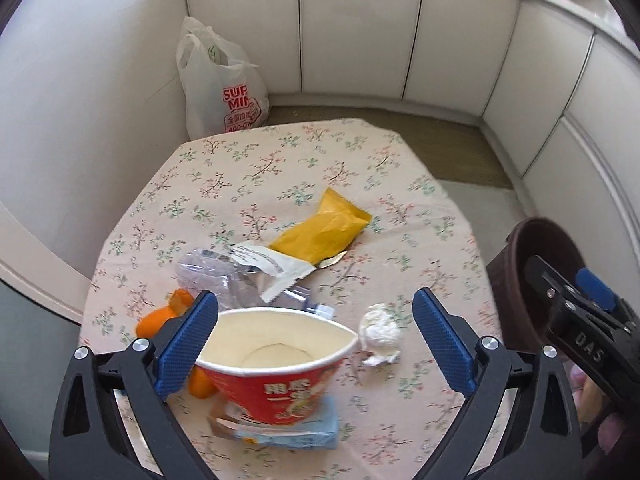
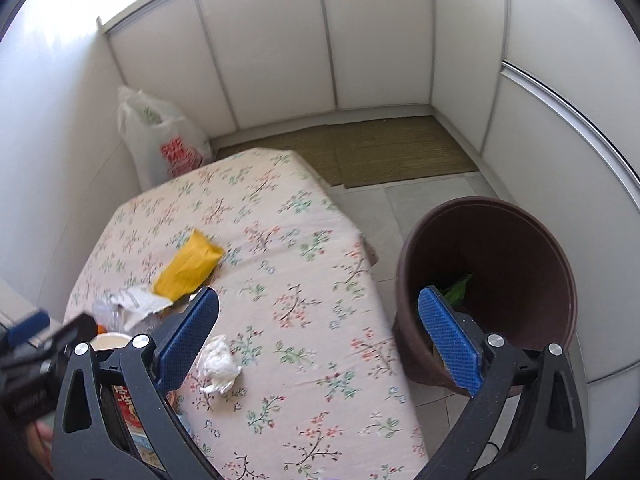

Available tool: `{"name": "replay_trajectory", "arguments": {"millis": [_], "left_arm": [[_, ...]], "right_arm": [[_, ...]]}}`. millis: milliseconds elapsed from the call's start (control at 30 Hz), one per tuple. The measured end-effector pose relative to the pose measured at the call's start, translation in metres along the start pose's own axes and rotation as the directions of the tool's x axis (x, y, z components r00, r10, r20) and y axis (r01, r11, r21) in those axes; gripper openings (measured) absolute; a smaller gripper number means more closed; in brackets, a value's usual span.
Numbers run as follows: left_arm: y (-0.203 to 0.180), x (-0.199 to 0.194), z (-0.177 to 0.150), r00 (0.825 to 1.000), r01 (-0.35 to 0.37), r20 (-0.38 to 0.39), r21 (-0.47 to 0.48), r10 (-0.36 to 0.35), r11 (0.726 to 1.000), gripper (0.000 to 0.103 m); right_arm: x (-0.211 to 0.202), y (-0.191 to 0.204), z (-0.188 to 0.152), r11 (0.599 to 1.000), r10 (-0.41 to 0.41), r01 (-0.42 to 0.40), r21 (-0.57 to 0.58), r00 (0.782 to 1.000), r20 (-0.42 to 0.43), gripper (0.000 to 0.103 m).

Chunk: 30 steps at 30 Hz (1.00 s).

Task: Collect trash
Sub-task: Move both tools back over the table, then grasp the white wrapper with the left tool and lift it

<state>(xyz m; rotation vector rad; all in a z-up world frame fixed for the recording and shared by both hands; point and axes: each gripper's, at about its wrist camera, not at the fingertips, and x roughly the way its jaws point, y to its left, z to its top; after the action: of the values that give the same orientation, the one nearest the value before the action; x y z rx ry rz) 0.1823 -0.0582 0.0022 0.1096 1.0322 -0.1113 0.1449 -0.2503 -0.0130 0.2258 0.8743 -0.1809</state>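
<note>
A: Left gripper (image 1: 314, 334), jaws wide apart. 1 blue pad (image 1: 188, 344) touches the rim of the red noodle cup (image 1: 276, 376); the other pad stands clear to the cup's right. Cup sits near the tabletop's near edge, on a pale blue packet (image 1: 296, 434).

B: Right gripper (image 2: 318, 338)?

A: Jaws apart too, holding nothing. It hangs over the right edge of the table (image 2: 280, 208), 1 finger over the cloth, the other over the mouth of the brown bin (image 2: 500, 288). Something green lies at the bin's bottom.

B: Room to move?

A: Far half of the tabletop is bare floral cloth. The bin stands on the floor just beside the right edge. Past the far edge, a woven mat (image 2: 380, 148), then white wall panels (image 1: 360, 32).

B: Trash left?

A: Crumpled tissue (image 1: 380, 334) near the right edge, beside the cup. Yellow wrapper (image 1: 324, 228) mid-tabletop, overlapping a white-and-silver wrapper (image 1: 272, 268) and a crushed clear bottle (image 1: 224, 276). Orange peel (image 1: 160, 316) toward the left edge.

B: Writing?

A: Plastic bag (image 1: 218, 88) on the floor past the far left corner: red "SUP", "MI", "400-07", rest cut off. Right gripper's body reads "DA5". Cup has Chinese characters, too blurred to read.
</note>
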Motion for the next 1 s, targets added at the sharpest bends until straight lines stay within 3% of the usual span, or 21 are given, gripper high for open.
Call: {"name": "replay_trajectory", "arguments": {"millis": [100, 167, 233, 300, 400, 467, 567, 667, 767, 867, 900, 1000], "left_arm": [[0.007, 0.028, 0.021, 0.992, -0.008, -0.124, 0.102, 0.021, 0.995, 0.096], [0.009, 0.044, 0.032, 0.984, -0.050, -0.161, 0.153, 0.075, 0.987, 0.096], [0.007, 0.061, 0.043, 0.977, -0.036, -0.201, 0.198, 0.077, 0.979, 0.096], [0.003, 0.084, 0.047, 0.958, -0.014, -0.274, 0.237, 0.081, 0.972, 0.096], [-0.003, 0.120, 0.047, 0.921, -0.031, -0.364, 0.292, 0.142, 0.956, 0.095], [-0.003, 0.143, 0.045, 0.896, -0.054, -0.403, 0.318, 0.187, 0.946, 0.095], [-0.001, 0.163, 0.042, 0.877, -0.066, -0.429, 0.339, 0.217, 0.938, 0.095], [0.007, 0.171, 0.042, 0.868, -0.071, -0.446, 0.323, 0.217, 0.944, 0.069], [0.017, 0.166, 0.044, 0.883, -0.075, -0.426, 0.287, 0.197, 0.955, 0.058], [0.025, 0.155, 0.046, 0.903, -0.074, -0.395, 0.245, 0.169, 0.967, 0.040], [0.028, 0.151, 0.047, 0.909, -0.065, -0.388, 0.226, 0.151, 0.972, 0.024], [0.037, 0.137, 0.046, 0.927, -0.049, -0.359, 0.178, 0.111, 0.983, 0.017]], "right_arm": [[0.007, 0.013, -0.004, 1.000, 0.008, -0.008, -0.020, 1.000, -0.018, 0.096], [0.010, 0.018, -0.003, 1.000, 0.010, -0.010, -0.025, 1.000, -0.025, 0.096], [0.014, 0.021, -0.003, 0.999, 0.011, -0.012, -0.031, 0.999, -0.032, 0.096], [0.019, 0.024, -0.002, 0.999, 0.006, -0.008, -0.032, 0.999, -0.039, 0.096], [0.025, 0.024, -0.001, 1.000, 0.006, -0.008, -0.024, 0.998, -0.058, 0.096], [0.030, 0.023, 0.000, 1.000, 0.013, -0.014, -0.015, 0.997, -0.073, 0.096], [0.033, 0.022, 0.002, 1.000, 0.019, -0.020, -0.008, 0.996, -0.088, 0.096], [0.035, 0.023, 0.002, 1.000, 0.017, -0.018, -0.010, 0.995, -0.093, 0.096], [0.037, 0.023, 0.001, 1.000, 0.018, -0.019, -0.013, 0.995, -0.100, 0.096], [0.037, 0.022, 0.002, 1.000, 0.021, -0.023, -0.012, 0.994, -0.105, 0.096], [0.037, 0.023, 0.002, 1.000, 0.024, -0.025, -0.012, 0.994, -0.106, 0.096], [0.036, 0.025, 0.000, 1.000, 0.023, -0.025, -0.018, 0.994, -0.104, 0.096]]}}
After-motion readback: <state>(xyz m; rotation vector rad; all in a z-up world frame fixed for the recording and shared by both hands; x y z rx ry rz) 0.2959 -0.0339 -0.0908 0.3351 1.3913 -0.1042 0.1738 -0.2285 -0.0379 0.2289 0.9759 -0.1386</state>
